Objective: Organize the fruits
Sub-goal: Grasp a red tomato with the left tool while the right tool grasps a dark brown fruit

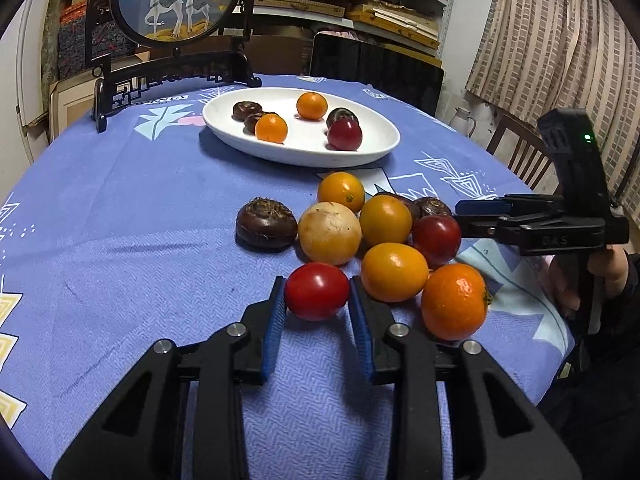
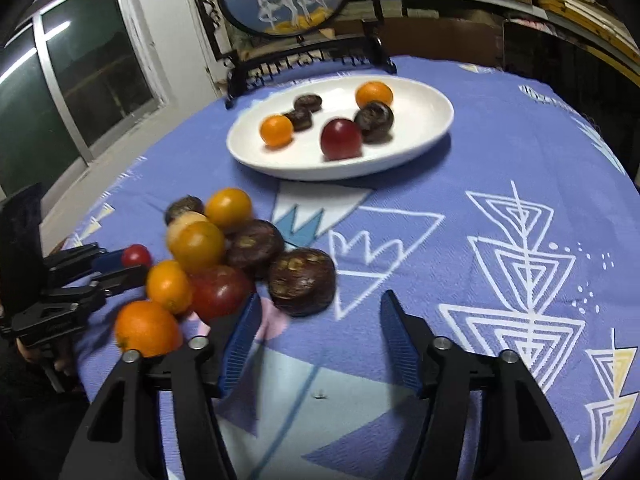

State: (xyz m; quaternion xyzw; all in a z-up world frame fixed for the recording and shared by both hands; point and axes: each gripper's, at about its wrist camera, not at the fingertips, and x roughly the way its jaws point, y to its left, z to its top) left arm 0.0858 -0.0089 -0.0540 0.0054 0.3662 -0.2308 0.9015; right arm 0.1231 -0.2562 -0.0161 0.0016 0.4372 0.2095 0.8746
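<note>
My left gripper (image 1: 318, 294) is shut on a red tomato (image 1: 317, 297) at the near edge of a fruit pile (image 1: 386, 220) on the blue tablecloth. The same tomato (image 2: 136, 256) shows in the right wrist view between the left gripper's fingers. My right gripper (image 2: 320, 316) is open. A dark brown water chestnut (image 2: 302, 282) lies just ahead of its fingertips, untouched. In the left wrist view the right gripper (image 1: 460, 220) comes in from the right, beside the pile. A white oval plate (image 1: 384, 148) farther back holds oranges, dark chestnuts and a red tomato.
A black carved stand with a round deer picture (image 1: 176, 0) is behind the plate. A dark chair (image 1: 376, 68) and shelves are past the table's far edge. A person's hand (image 1: 608, 268) holds the right gripper's handle. A large orange (image 1: 454, 300) lies right of the left gripper.
</note>
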